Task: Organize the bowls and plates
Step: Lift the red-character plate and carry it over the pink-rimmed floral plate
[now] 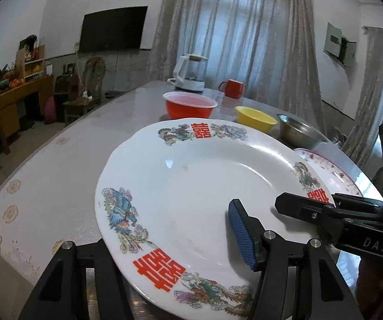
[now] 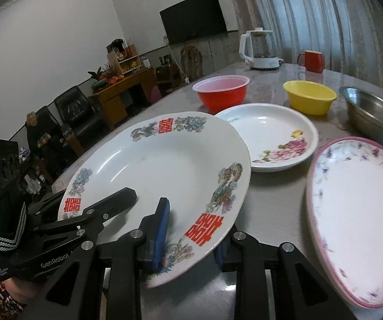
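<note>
A large white plate (image 1: pixel 191 186) (image 2: pixel 164 160) with red characters and dragon prints hangs tilted above the table, held from two sides. My left gripper (image 1: pixel 151 226) (image 2: pixel 95 197) is shut on its rim, blue pad on the upper face and the other finger underneath. My right gripper (image 2: pixel 194 224) (image 1: pixel 308 200) is shut on the near rim the same way. Behind it lie a white flower plate (image 2: pixel 271 136) and a pink-rimmed oval plate (image 2: pixel 359 213) (image 1: pixel 330 170). Farther back stand a red bowl (image 2: pixel 222 90) (image 1: pixel 190 105), a yellow bowl (image 2: pixel 308 98) (image 1: pixel 255 118) and a steel bowl (image 2: pixel 372 112) (image 1: pixel 300 130).
A white kettle (image 2: pixel 259 49) (image 1: pixel 188 74) and a red mug (image 2: pixel 312 61) (image 1: pixel 232 88) stand at the far edge of the grey table (image 2: pixel 271 192) (image 1: pixel 44 181). Curtains hang behind. A person (image 2: pixel 34 133) sits in an armchair beyond the table's left edge.
</note>
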{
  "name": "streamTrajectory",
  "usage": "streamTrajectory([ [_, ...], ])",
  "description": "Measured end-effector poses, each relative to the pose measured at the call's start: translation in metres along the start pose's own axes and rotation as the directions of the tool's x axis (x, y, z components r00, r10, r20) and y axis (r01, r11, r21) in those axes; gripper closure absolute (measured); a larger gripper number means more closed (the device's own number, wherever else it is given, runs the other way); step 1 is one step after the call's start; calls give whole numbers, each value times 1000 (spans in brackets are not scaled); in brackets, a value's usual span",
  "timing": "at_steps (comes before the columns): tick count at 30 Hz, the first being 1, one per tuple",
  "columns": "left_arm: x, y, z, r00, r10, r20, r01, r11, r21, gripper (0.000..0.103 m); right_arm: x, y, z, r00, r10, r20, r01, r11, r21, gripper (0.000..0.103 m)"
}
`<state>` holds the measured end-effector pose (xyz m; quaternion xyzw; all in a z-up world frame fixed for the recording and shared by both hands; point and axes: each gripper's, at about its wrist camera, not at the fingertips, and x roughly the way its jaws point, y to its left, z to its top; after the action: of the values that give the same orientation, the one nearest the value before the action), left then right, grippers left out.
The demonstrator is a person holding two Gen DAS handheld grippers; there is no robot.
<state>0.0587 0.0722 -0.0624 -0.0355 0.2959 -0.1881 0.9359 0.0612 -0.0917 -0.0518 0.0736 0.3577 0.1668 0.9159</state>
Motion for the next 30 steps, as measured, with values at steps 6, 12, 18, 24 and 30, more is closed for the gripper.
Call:
streamTrajectory([
  [6,-6,-22,10,999,-35,9,35,999,29,42,-23,-10,1,999,-19,34,18,1000,18,75],
  [12,-4,-53,18,997,-82,-5,82,993,86,42,-47,-28,-3,998,-42,56,39,998,59,75],
  [18,7,-89,23,989,-147,-33,150,980,134,42,-70,-52,-12,992,-100,73,91,990,110,75],
  [24,21,-129,23,975,-210,-76,221,959,179,42,-95,-87,-23,983,-164,81,147,971,186,75],
  [30,34,-162,21,960,-255,-116,275,938,213,42,-113,-112,-34,972,-222,74,197,949,247,75],
])
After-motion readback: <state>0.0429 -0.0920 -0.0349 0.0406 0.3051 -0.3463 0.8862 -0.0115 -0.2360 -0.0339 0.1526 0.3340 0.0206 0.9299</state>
